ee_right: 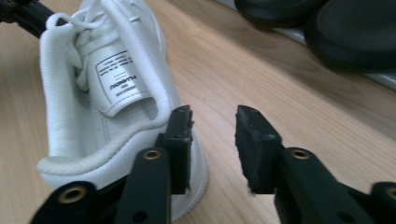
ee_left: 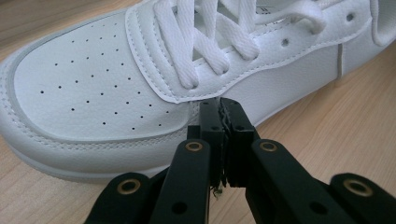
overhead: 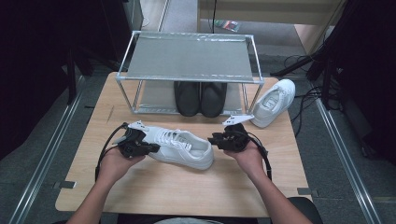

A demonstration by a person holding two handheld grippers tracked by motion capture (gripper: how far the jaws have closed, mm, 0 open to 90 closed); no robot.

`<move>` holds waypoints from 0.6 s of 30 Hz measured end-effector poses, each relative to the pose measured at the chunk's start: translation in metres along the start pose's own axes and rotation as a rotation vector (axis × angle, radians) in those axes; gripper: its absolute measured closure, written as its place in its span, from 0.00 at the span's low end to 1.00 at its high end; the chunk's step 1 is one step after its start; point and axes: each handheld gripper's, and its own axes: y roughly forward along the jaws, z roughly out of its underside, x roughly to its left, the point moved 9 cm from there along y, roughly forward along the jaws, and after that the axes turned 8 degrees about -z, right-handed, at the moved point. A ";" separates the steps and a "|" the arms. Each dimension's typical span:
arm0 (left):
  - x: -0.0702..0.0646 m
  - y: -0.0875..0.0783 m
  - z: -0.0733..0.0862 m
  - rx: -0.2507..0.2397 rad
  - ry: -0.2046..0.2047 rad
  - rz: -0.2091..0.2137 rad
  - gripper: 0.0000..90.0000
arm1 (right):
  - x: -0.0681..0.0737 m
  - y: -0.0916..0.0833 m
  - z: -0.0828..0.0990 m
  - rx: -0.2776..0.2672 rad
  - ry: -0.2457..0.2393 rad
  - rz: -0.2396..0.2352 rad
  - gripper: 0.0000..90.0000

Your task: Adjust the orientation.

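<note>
Left hand-held gripper (ee_left: 223,122) pressed together at white leather lace-up sneaker (overhead: 180,148) toe side; right hand-held gripper (ee_right: 212,140) spread at its heel, should straddle the collar squarely.

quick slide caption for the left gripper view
Shut left gripper at the side of a white sneaker, just below its laces.

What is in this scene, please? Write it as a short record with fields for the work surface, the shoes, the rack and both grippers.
surface: wooden table
shoe in hand: white sneaker, lying across the table near the person
left gripper: jaws shut at the sneaker's toe side
right gripper: jaws apart, at the sneaker's heel collar, not pressing it
second white sneaker: on the table right of the rack
rack: metal shoe rack, top shelf bare
black shoes: pair on the rack's lower shelf
</note>
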 end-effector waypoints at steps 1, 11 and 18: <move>0.000 0.000 0.000 0.000 -0.001 0.004 0.99 | 0.001 0.000 0.000 0.001 0.000 0.002 0.79; 0.004 0.003 -0.003 0.005 -0.011 0.045 1.00 | 0.012 -0.002 0.006 0.019 0.027 -0.037 0.91; 0.005 0.007 -0.008 -0.001 -0.008 0.044 1.00 | 0.021 -0.004 0.010 0.033 0.022 -0.069 1.00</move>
